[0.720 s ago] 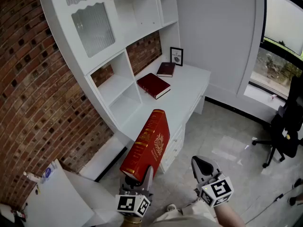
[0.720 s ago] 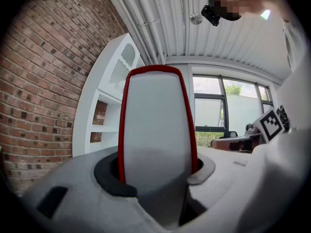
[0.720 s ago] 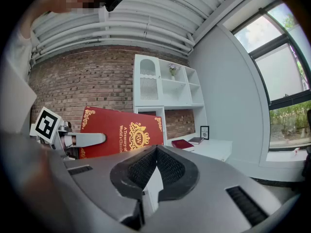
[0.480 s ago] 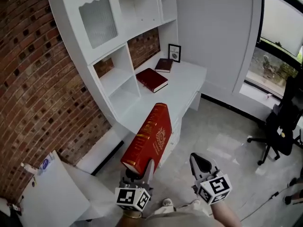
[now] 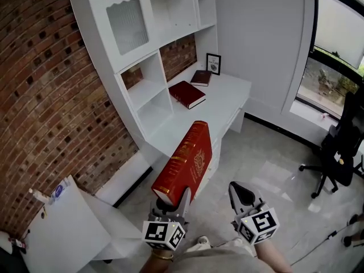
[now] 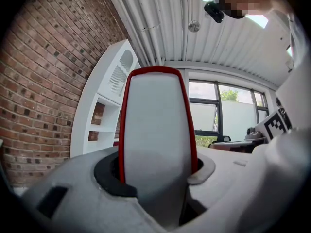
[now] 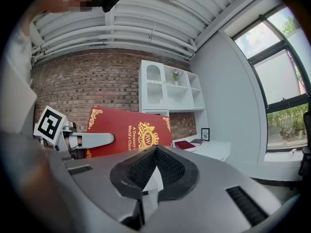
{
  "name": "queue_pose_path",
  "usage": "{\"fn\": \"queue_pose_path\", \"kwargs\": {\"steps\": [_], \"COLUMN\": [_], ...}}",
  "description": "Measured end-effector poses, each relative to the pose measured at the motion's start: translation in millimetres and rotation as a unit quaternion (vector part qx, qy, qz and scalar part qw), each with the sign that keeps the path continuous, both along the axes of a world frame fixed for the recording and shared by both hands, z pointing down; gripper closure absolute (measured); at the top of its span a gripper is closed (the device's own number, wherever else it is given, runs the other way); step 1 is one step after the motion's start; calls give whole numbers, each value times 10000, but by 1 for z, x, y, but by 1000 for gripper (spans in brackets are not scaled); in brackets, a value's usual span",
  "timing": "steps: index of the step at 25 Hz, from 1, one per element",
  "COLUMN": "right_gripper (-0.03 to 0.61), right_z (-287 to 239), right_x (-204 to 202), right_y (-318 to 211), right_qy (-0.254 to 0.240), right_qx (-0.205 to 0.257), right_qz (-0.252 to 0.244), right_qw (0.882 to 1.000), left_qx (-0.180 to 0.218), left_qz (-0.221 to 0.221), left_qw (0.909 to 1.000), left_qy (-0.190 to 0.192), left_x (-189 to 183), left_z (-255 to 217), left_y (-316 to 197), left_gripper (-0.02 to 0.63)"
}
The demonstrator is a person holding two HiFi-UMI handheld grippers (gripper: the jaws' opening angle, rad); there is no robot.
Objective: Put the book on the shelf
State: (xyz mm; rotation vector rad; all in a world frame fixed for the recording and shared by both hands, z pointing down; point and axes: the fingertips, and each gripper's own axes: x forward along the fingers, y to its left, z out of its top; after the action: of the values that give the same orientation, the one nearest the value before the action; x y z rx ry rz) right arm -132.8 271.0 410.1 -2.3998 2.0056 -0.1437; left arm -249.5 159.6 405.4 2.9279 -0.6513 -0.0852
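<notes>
White wall shelving (image 5: 149, 92) is standing well ahead of the large red gilt hardback book (image 5: 187, 158), which the left gripper (image 5: 169, 205) is clasping upright. It looks mid-carry; next comes reaching a cubby. The right gripper (image 5: 242, 198) is hanging pinched together, empty.

We see open shelf cubbies (image 5: 149, 90); a red book (image 5: 186, 94), a darker book (image 5: 200, 77) and a frame (image 5: 213, 63) crowd the tabletop's (image 5: 227, 98) far end.
</notes>
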Motion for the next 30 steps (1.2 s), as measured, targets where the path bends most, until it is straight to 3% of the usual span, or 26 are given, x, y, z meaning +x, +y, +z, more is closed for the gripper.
{"fn": "queue_pose_path", "kwargs": {"steps": [14, 21, 30], "right_gripper": [572, 572, 572], "right_z": [0, -4, 11], "right_x": [-10, -17, -14], "right_y": [-41, -63, -85], "right_qy": [32, -177, -74], "right_qx": [54, 24, -28], "right_qz": [7, -33, -181], "right_qw": [10000, 9998, 9998], "left_qx": [60, 37, 9], "left_qz": [217, 120, -84], "left_qw": [9997, 9999, 10000], "left_qy": [121, 84, 31], "left_x": [6, 0, -6], "left_z": [-2, 2, 6], "left_y": [-38, -59, -83], "left_gripper": [377, 377, 377]}}
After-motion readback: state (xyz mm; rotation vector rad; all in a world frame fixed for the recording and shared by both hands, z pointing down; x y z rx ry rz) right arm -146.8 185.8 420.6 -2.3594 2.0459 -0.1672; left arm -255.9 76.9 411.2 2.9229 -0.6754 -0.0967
